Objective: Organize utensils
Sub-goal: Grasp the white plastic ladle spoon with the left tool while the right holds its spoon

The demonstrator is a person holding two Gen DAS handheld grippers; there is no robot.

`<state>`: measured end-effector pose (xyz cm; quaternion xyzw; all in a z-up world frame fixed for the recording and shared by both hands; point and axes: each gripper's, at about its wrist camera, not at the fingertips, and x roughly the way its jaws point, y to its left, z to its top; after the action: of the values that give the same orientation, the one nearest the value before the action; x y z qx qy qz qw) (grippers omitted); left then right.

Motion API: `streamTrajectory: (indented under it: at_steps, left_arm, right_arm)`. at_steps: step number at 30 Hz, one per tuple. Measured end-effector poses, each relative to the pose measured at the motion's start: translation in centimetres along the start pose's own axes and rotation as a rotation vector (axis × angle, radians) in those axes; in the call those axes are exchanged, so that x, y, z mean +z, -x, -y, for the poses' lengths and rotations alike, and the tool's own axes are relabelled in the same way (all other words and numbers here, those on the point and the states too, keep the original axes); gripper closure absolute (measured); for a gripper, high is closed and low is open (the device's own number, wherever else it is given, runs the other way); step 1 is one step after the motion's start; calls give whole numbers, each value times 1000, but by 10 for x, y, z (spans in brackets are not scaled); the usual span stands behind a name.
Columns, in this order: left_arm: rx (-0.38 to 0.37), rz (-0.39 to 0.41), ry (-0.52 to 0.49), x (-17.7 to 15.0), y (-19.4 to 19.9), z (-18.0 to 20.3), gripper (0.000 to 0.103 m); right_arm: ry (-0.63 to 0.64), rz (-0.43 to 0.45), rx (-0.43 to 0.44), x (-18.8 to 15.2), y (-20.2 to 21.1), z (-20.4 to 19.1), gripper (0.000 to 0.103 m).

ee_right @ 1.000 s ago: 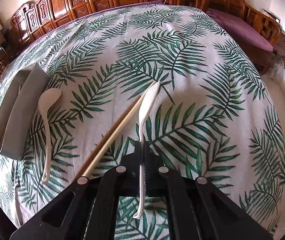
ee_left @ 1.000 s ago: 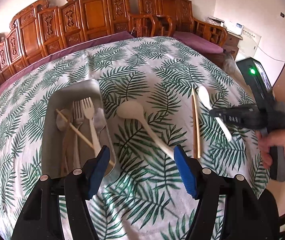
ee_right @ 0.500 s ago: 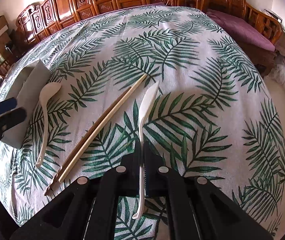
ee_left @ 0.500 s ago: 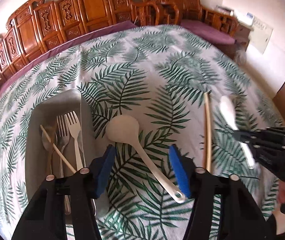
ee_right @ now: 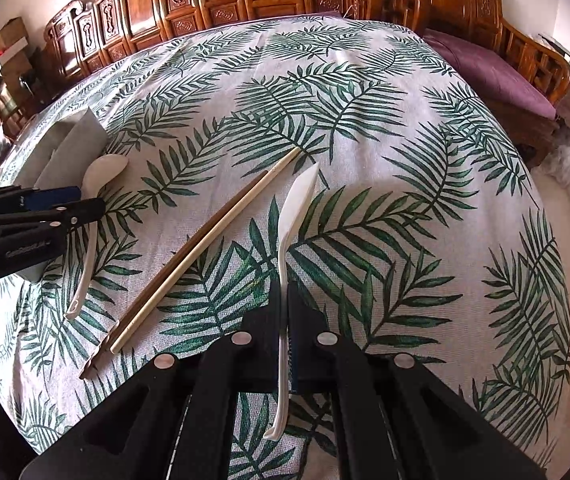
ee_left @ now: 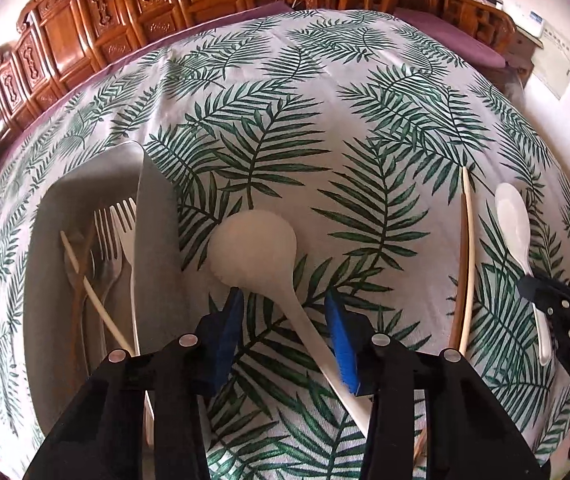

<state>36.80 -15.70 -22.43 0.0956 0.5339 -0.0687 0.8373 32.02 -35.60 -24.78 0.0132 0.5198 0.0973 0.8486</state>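
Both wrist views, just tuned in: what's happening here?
Utensils are being sorted into the grey tray, which already holds forks and a chopstick. The right tongs are shut on a white spoon. The left tongs have just been closing around the larger spoon's handle, not yet gripping. Two chopsticks lie on the tablecloth.

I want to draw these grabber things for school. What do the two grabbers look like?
Both are black plastic. The left gripper has two chunky arms with round silver rivets and bright blue ridged pads inside the fingers. The right gripper has the same black arms and silver rivets, with only a sliver of blue pad showing. Small pale lettering runs along each body, too blurred to read.
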Motion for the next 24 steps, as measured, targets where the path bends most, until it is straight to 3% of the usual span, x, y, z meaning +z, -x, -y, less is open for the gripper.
streamTrajectory:
  at_steps: [6, 13, 17, 24]
  left_arm:
    - [5, -19, 2, 4, -8, 3, 69]
    - [-11, -12, -14, 3, -11, 3, 95]
    - [-28, 11, -33, 2, -4, 5, 100]
    - [-64, 79, -51, 2, 26, 7, 100]
  right_arm:
    - [-13, -1, 19, 0, 0, 3, 98]
    - [-4, -1, 9, 0, -1, 2, 98]
    - [1, -3, -1, -1, 0, 1, 99]
    - [-2, 5, -28, 0, 6, 9, 99]
